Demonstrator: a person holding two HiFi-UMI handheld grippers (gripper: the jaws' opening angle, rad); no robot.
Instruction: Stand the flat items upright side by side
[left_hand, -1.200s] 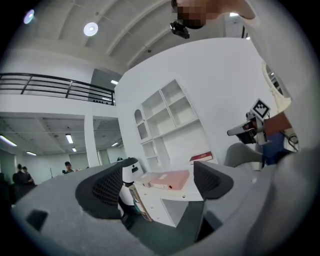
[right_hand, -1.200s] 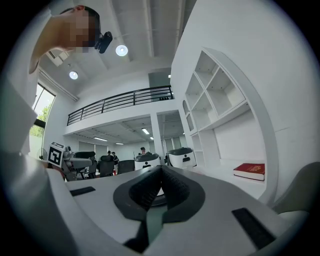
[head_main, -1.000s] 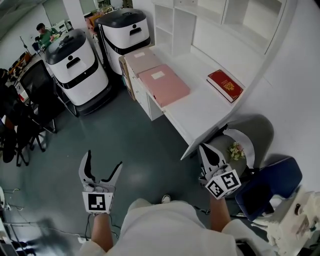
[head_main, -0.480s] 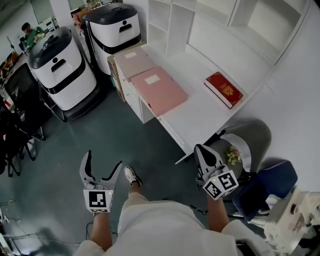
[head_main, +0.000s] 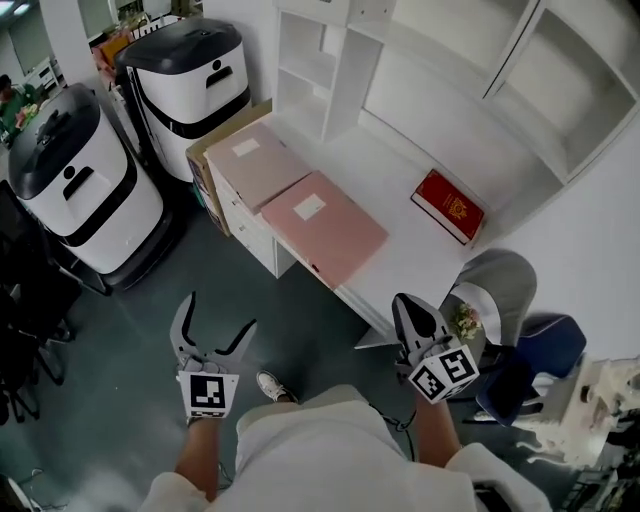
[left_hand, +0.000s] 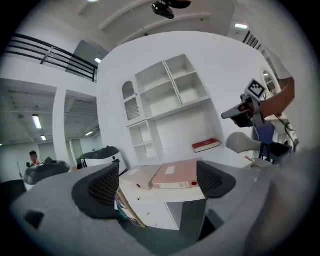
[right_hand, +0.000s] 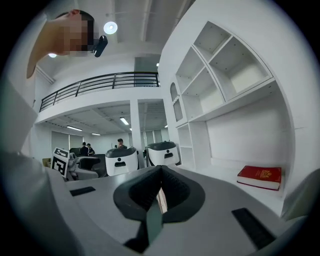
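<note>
The white desk (head_main: 400, 205), with shelves (head_main: 340, 60) above, bears all 3 flat items, each lying flat. 2 white-and-black machines (head_main: 75, 185) stand left of it on dark floor (head_main: 130, 310). The pink folder (head_main: 325, 228) reaches the desk's front edge. Its white label is too small to read, and its spine shows a strip label and a red dot. The beige folder (head_main: 258, 163) lies just beside it at the left end, likewise labelled. Bare desk top separates them from the red book (head_main: 449, 206), which has a gold emblem and lies near the wall. The left gripper (head_main: 215, 318) gapes wide and empty. The right gripper (head_main: 408, 303) has its jaws pressed together on nothing. Both hover short of the desk.
</note>
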